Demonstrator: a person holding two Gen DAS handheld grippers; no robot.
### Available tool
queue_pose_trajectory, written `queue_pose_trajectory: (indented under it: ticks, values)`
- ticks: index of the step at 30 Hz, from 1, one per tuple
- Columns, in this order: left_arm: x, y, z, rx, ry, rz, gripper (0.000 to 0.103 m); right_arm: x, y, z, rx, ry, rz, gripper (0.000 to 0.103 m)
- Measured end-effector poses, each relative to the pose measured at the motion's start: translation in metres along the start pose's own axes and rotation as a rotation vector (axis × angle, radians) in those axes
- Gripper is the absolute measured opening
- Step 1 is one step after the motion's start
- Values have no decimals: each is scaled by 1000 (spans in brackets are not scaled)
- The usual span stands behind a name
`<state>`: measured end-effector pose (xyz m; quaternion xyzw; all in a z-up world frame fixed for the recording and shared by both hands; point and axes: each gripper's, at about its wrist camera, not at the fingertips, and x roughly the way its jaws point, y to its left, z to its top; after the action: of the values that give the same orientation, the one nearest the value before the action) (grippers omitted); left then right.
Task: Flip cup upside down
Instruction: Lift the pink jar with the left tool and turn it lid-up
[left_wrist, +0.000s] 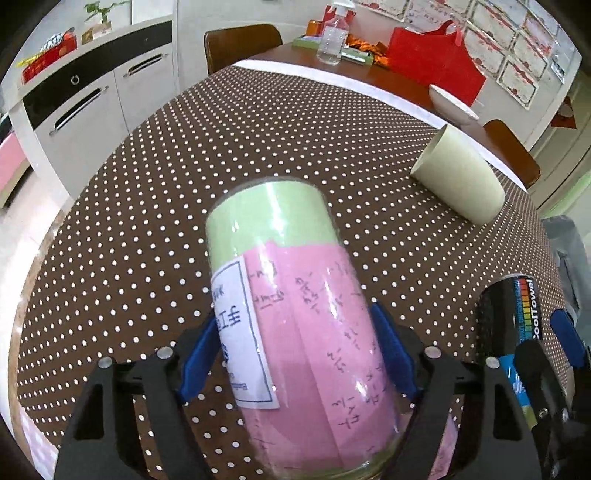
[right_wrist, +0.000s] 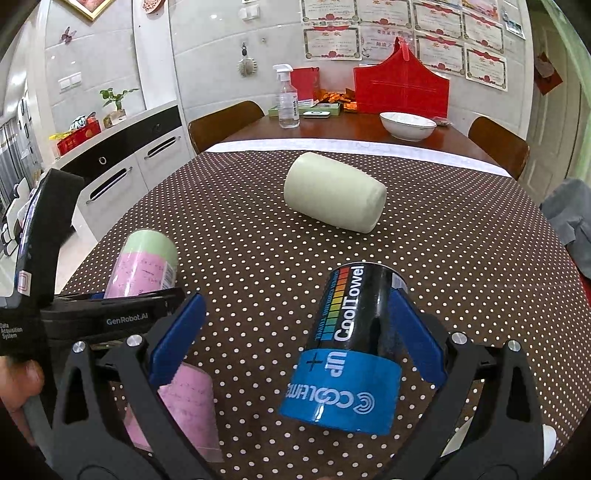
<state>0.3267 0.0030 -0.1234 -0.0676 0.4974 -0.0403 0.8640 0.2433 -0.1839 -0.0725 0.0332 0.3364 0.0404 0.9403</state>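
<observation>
My left gripper is shut on a clear cup with pink and green paper inside, tilted with its closed green end pointing away; the cup also shows in the right wrist view. My right gripper stands wide open around a black and blue CoolTowel can; the right pad touches it, the left pad is apart. The can also shows in the left wrist view. A pale green cup lies on its side on the dotted tablecloth, also in the left wrist view.
Beyond the cloth, the wooden table holds a white bowl, a spray bottle, a red felt basket and small boxes. Chairs stand at the far side. White cabinets are on the left.
</observation>
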Motion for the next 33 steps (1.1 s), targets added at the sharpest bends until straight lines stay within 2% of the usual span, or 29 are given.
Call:
queue_pose_trajectory:
  ticks: [11, 19, 24, 33]
  values:
    - [-35, 4, 0, 25, -74, -36, 75, -13, 9, -2, -13, -29, 11, 97]
    - [-68, 10, -14, 37, -136, -39, 75, -31, 18, -5, -8, -55, 29, 97]
    - [-101, 7, -31, 66, -185, -57, 75, -57, 17, -11, 4, -90, 32, 97]
    - [-145, -19, -70, 122, -227, -137, 75, -115, -6, -29, 59, -161, 3, 97]
